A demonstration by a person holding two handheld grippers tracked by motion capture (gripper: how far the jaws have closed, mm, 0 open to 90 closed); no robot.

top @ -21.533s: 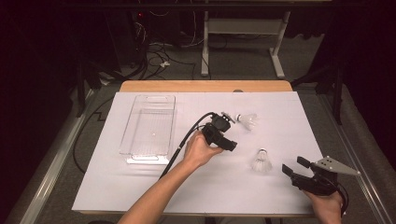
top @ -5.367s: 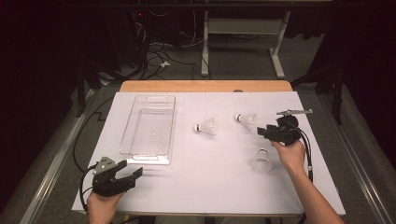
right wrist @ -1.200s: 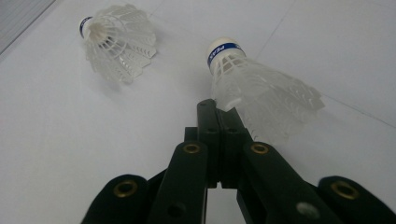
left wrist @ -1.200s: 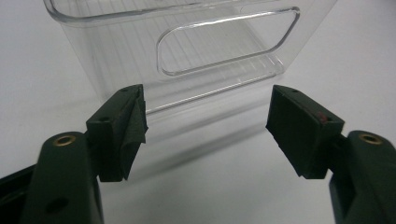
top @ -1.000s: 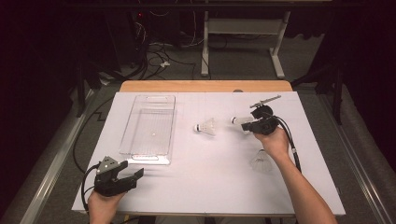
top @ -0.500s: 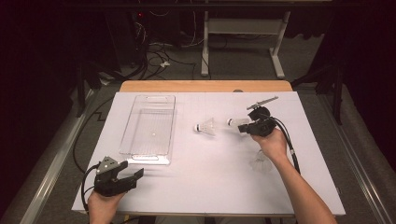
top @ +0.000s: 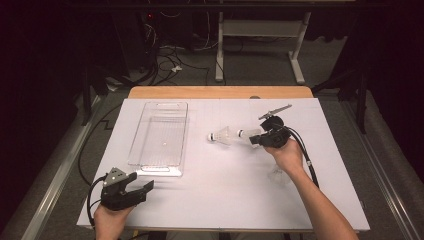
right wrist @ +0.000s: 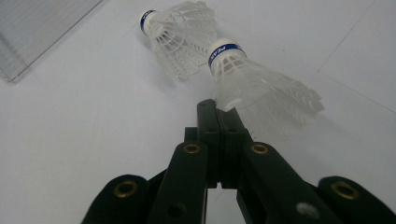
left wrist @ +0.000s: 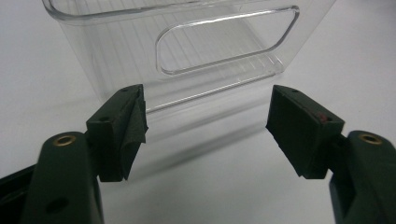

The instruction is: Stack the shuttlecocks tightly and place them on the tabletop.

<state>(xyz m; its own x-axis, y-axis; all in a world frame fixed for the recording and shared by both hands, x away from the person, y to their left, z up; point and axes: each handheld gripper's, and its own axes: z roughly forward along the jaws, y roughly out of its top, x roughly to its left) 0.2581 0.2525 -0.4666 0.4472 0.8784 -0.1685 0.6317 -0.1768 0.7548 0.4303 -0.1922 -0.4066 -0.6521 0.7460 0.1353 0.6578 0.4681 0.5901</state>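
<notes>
**Shuttlecock carried leftward toward its twin**

The held shuttlecock [top: 248,134] has shifted left since a second ago and now hangs just beside the second shuttlecock [top: 221,136] lying mid-desk. The right gripper [top: 260,138] has its fingers [right wrist: 219,122] clamped together on the skirt's edge (cork end pointing away, blue band showing). A third shuttlecock [top: 278,176] sits near the right forearm. Well apart, the left gripper [top: 142,189] rests with fingers apart, facing the clear tray [top: 155,167] on the white desk [top: 215,195].
</notes>
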